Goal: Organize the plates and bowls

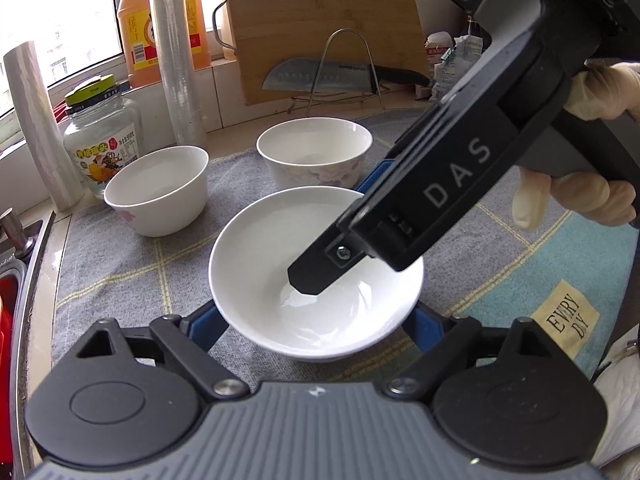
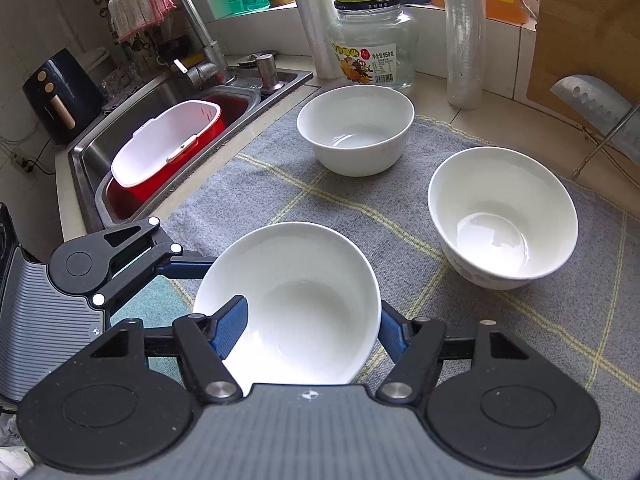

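A shallow white bowl (image 1: 280, 292) (image 2: 296, 300) sits on the grey checked cloth (image 1: 120, 264) close in front of both grippers. My left gripper (image 1: 316, 332) is open, its blue fingers on either side of the bowl's near wall. My right gripper (image 2: 312, 332) has one blue finger (image 2: 230, 326) inside the bowl and the other outside its rim, shut on the rim; it also shows in the left wrist view (image 1: 308, 280) reaching into the bowl. Two deeper white bowls (image 1: 158, 190) (image 1: 316, 152) stand behind; in the right wrist view they are one (image 2: 356, 128) and the other (image 2: 502, 216).
A glass jar (image 1: 100, 148) (image 2: 372, 40), plastic-wrap rolls (image 1: 176, 52), an orange bottle (image 1: 136, 24), a cutting board (image 1: 320, 20) and a knife on a rack (image 1: 320, 76) line the back. The sink (image 2: 160, 96) with a red and white tub (image 2: 168, 144) lies left.
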`<state>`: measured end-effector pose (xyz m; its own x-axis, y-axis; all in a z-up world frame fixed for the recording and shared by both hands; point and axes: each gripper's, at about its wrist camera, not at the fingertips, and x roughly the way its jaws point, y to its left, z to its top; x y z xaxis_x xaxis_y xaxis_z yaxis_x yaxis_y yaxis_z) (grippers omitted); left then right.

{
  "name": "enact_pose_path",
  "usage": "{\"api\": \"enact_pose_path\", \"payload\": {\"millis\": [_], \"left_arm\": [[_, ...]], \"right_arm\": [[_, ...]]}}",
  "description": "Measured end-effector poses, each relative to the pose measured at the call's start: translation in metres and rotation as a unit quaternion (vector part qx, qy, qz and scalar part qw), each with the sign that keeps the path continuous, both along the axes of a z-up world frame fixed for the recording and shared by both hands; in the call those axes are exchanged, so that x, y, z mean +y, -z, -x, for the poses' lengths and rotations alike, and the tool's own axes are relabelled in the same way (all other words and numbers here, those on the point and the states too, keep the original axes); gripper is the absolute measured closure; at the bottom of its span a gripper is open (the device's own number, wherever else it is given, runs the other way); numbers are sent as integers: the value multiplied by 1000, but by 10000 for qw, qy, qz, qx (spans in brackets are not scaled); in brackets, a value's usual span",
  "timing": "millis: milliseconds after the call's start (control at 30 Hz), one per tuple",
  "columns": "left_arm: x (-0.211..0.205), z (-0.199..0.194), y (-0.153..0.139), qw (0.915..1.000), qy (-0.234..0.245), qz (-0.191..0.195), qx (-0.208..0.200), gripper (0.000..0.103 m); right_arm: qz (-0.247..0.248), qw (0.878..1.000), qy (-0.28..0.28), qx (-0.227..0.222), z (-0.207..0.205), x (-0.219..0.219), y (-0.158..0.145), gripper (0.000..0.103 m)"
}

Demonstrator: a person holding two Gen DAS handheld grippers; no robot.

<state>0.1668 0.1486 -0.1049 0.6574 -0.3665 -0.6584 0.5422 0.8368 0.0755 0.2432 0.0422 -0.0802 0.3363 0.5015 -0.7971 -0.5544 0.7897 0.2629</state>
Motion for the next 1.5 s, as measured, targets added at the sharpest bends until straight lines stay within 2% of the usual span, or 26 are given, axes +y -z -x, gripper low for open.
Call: {"api": "enact_pose_path", "payload": {"millis": [167,433,933,1167,1500], "left_arm": [[-12,3,-8,9998,177,-84,38,12],[-50,3,-15,9971,749,-100,21,12],[-133,0,-22,9846,1747,51,29,12],[-156,-11,-14,9815,1911,84,42,12],[-165,-19,-9,9836,1801,35,91,12]], "right_arm": [[-111,9998,185,-39,10,-15,-7,29],[-121,9967,779,-206,31,-57,-17,29],[289,9821,1814,-414,63,-138,-18,29],[364,9755,2123,-449,60,-162,-11,29],[296,9741,2201,-429,51,-170,-1,29]]}}
